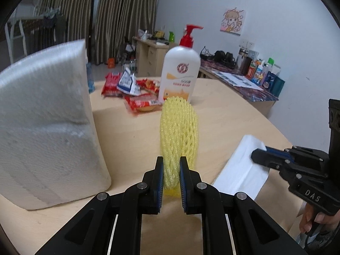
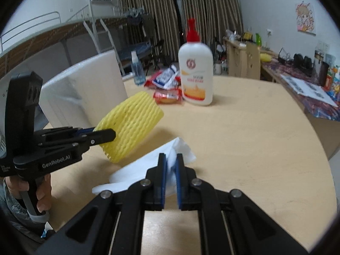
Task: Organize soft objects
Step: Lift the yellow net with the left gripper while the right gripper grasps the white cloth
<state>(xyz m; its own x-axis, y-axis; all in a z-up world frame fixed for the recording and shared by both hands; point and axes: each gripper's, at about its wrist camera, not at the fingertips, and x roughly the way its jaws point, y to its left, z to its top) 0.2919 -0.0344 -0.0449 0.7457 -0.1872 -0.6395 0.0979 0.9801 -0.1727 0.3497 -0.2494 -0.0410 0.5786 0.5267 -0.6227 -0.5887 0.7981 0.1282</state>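
A yellow foam net sleeve (image 1: 178,131) stands on edge between the blue pads of my left gripper (image 1: 171,165), which is shut on its near end. From the right wrist view the same net sleeve (image 2: 131,125) hangs tilted above the table in the left gripper (image 2: 106,137). My right gripper (image 2: 171,161) is shut on a white tissue (image 2: 146,165), whose free part drapes onto the table. In the left wrist view the right gripper (image 1: 258,156) pinches the tissue (image 1: 242,165) at its far corner.
A large white paper towel pack (image 1: 46,127) stands at the left on the round wooden table (image 1: 223,123). A white pump bottle (image 1: 180,72) with a red cap, red snack packets (image 1: 136,91) and a small clear spray bottle (image 2: 137,70) sit further back.
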